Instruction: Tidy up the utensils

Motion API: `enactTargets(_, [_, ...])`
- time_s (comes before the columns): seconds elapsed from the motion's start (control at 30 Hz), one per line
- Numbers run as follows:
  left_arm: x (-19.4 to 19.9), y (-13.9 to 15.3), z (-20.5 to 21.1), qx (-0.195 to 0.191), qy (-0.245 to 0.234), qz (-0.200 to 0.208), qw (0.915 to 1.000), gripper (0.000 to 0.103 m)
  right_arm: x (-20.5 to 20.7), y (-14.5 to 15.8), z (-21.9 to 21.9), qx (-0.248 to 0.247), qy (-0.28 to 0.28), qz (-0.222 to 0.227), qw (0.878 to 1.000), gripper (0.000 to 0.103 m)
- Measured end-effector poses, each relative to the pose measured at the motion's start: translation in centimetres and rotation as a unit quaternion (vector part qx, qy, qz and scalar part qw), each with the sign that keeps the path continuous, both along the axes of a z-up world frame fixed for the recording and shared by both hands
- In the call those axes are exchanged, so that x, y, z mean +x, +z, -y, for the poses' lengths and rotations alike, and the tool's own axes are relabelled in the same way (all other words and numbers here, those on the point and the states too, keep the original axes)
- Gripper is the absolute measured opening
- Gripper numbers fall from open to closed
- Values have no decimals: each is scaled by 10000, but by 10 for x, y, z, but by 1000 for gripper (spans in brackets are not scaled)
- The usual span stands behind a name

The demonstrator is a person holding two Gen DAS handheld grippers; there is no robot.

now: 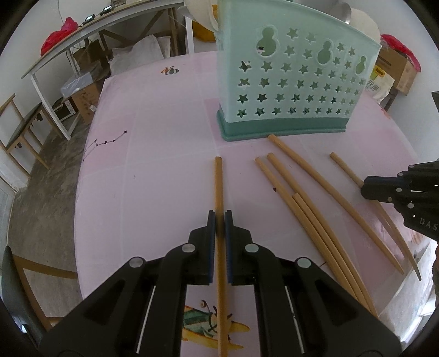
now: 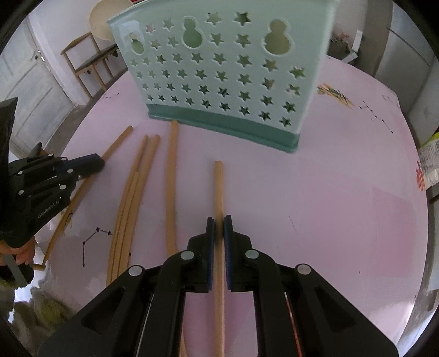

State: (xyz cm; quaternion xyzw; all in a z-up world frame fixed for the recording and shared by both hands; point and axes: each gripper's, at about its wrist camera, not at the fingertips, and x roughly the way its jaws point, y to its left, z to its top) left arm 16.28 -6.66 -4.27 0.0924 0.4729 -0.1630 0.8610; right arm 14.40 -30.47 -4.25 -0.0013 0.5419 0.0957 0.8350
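A mint-green utensil holder with star cut-outs stands on the pink table; it also shows in the right wrist view. Several wooden chopsticks lie in front of it, also seen in the right wrist view. My left gripper is shut on one chopstick that points toward the holder. My right gripper is shut on another chopstick. The right gripper shows at the right of the left wrist view; the left gripper shows at the left of the right wrist view.
Pale spoons or ladles stick out of the holder's top. The pink tablecloth has printed drawings. A bench with red bags, boxes and a wooden chair stand around the table.
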Motion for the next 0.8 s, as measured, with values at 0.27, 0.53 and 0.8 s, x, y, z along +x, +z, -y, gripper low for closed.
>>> enactTargets(0.27, [-18, 2, 3, -20, -22, -29, 10000, 5, -17, -1, 1, 16, -58, -32, 10000, 7])
enactTargets(0.53, [-31, 2, 5, 14, -27, -3, 10000, 5, -32, -2, 0, 34, -102, -48, 9999, 7])
enactTargets(0.8, [-34, 1, 4, 38, -47, 4, 10000, 5, -33, -2, 0, 49, -109, -52, 9999, 7])
